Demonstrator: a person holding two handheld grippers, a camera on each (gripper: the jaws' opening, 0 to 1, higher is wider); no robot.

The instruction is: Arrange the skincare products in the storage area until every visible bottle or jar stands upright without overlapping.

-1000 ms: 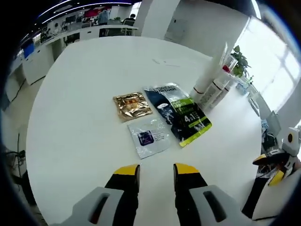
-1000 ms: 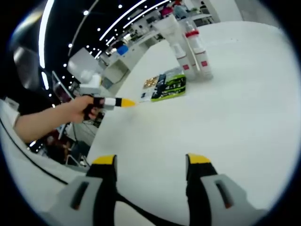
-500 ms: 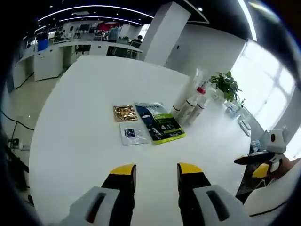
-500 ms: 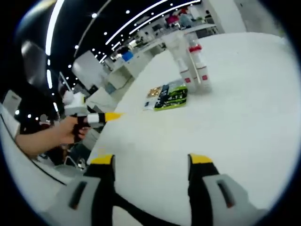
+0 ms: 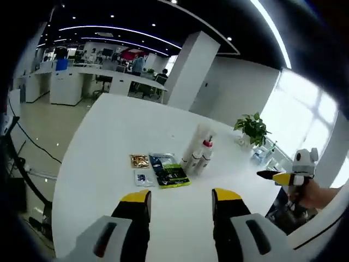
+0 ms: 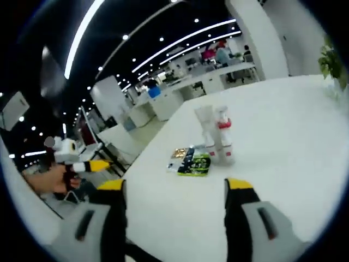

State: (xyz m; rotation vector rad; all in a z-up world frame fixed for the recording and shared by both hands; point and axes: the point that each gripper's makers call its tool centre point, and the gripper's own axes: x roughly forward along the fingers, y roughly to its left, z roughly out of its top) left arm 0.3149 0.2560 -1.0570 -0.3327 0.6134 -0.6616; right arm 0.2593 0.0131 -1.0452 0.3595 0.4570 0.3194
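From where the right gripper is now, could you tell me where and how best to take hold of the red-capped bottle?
Probably by the body of the red-capped bottle, below the cap, coming level from its open right side. It stands upright, with another bottle close on its left and the sachets lying in front-left.

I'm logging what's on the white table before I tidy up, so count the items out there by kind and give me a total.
Upright bottles: 3, a cluster with one red-capped bottle
Flat packets: 3, a gold packet, a green-and-black packet and a small white packet
Total: 6
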